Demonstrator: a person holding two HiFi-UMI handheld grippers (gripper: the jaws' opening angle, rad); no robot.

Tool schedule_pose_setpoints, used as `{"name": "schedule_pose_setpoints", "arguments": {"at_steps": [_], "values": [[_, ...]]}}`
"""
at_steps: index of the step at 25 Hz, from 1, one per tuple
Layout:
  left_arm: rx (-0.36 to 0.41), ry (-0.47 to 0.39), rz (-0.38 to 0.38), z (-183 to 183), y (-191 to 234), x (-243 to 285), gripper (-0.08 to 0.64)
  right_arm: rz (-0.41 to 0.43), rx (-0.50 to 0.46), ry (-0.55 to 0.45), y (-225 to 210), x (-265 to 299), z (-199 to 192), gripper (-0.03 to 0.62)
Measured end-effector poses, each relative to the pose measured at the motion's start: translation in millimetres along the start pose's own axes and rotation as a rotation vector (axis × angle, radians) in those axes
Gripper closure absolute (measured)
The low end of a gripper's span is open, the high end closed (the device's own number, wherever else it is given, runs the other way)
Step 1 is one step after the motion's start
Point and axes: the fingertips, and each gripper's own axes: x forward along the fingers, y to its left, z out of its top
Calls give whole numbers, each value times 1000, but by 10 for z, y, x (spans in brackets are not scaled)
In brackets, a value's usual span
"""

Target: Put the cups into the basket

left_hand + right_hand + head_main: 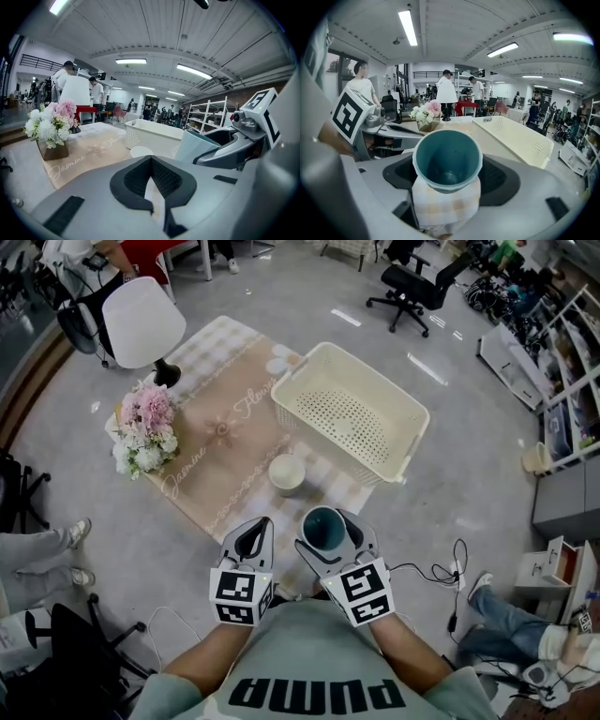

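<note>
The teal cup [324,528] sits upright between the jaws of my right gripper [330,532], its open mouth facing up. The jaws press on its sides, and it is held above the near edge of the checked cloth. In the right gripper view the cup [446,160] fills the gap between the jaws, with the checked pattern showing below it. My left gripper [253,529] hangs just beside it. Its jaws are pressed together with nothing between them, leaving only a thin slit of light in the left gripper view [151,168]. Just ahead, a cream cup [286,472] stands on the beige mat [216,437], close to the near wall of the cream basket [375,378]. A bunch of pink and white flowers [145,427] sits further left, and a white lamp [142,320] stands behind it.
</note>
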Motion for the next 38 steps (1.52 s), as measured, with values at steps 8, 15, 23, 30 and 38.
{"name": "schedule_pose_setpoints", "arguments": {"at_steps": [8,15,23,30,38], "values": [[-8,-28,56,121,17,31,559,39,-26,-26,-111,-8,129,204],[-37,-45,148,265,-112,191,559,136,-59,-35,-365,69,229,204],[-50,-56,249,515,-300,520,558,230,-104,-68,-818,95,508,204],[-58,-73,298,740,-430,853,559,270,-135,-115,-1294,162,777,204],[-59,-76,336,1002,-494,1156,560,277,-134,-163,-1874,267,1088,204]]}}
